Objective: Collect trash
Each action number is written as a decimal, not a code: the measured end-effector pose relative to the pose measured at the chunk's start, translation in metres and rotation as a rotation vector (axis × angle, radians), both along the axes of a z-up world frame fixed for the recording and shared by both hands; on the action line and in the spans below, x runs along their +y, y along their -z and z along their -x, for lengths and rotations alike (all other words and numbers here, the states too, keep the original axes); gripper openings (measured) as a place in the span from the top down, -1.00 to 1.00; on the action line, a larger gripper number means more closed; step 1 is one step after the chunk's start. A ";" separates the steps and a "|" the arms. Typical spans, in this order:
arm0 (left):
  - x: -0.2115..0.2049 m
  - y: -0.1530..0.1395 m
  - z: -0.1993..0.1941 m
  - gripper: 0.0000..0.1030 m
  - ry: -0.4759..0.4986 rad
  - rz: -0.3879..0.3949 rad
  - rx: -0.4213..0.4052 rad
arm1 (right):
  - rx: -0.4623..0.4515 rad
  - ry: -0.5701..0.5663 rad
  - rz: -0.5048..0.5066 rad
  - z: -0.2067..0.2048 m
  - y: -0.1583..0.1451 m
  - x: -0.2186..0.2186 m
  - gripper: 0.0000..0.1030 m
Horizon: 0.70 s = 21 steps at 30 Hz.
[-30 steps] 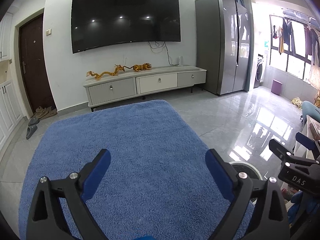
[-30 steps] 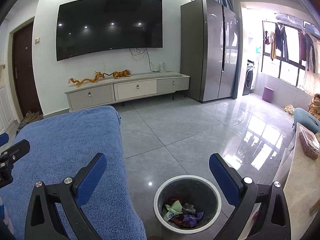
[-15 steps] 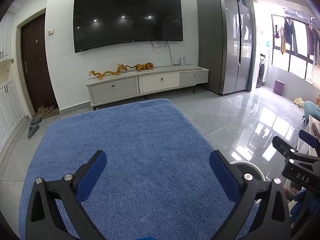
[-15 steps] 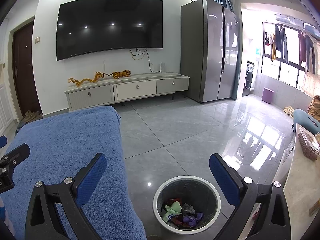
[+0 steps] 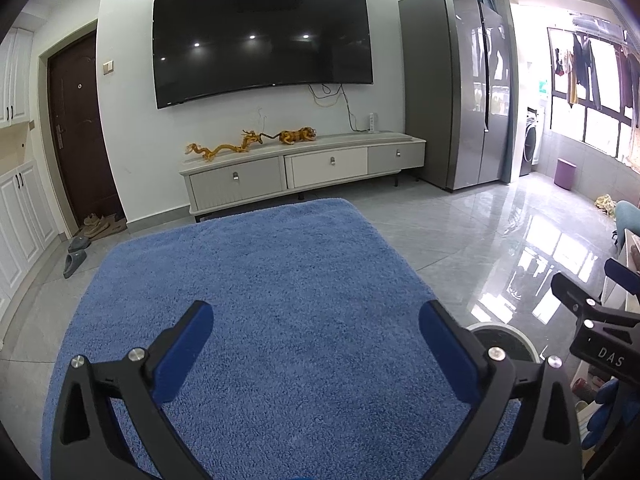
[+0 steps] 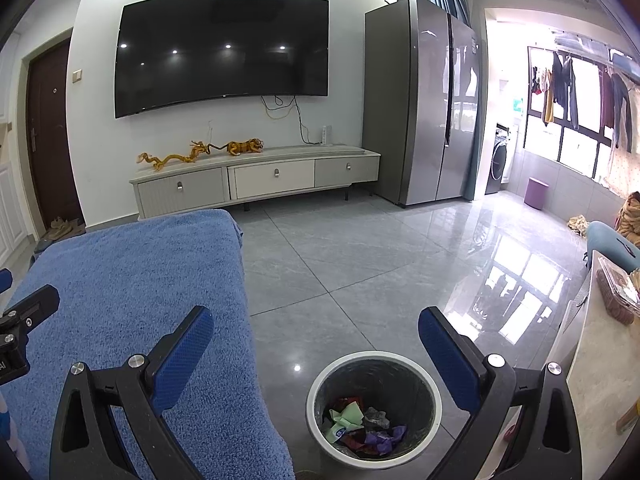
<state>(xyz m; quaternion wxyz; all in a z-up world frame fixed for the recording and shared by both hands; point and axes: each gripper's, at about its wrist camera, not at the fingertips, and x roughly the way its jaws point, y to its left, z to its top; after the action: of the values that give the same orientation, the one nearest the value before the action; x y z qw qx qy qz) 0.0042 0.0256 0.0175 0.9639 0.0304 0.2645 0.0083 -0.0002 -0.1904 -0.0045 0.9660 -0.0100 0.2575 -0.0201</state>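
A grey trash bin with a white rim (image 6: 320,376) stands on the floor below my right gripper (image 6: 316,340), which is open and empty. Several crumpled wrappers (image 6: 362,426), green, purple and red, lie inside it. My left gripper (image 5: 316,340) is open and empty above a blue towel-covered surface (image 5: 256,280). The bin's rim (image 5: 504,330) peeks out behind the left gripper's right finger. The right gripper also shows at the right edge of the left wrist view (image 5: 600,332). No loose trash shows on the blue surface.
The blue surface (image 6: 132,280) fills the left of the right wrist view. A TV cabinet (image 6: 256,180), a wall TV (image 6: 224,52) and a grey fridge (image 6: 424,100) stand at the back. A light table edge (image 6: 600,360) with a food box is at right.
The left wrist view has shifted slightly, and the left gripper's jaws have spread a little wider. The right gripper and the bin have barely moved.
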 end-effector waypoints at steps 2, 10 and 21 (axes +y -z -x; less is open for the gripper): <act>-0.001 0.001 0.000 -1.00 -0.002 -0.006 -0.001 | 0.000 0.000 0.000 0.001 0.001 0.000 -1.00; -0.004 0.000 0.000 -1.00 -0.019 -0.025 -0.006 | 0.002 -0.005 0.006 0.000 0.004 0.001 -1.00; 0.000 0.002 -0.001 -1.00 -0.029 -0.022 -0.003 | 0.000 -0.005 0.011 0.001 0.003 0.002 -1.00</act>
<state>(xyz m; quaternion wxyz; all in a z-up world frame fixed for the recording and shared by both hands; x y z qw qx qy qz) 0.0049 0.0256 0.0158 0.9636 0.0369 0.2636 0.0254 -0.0007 -0.1887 -0.0075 0.9660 -0.0158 0.2575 -0.0189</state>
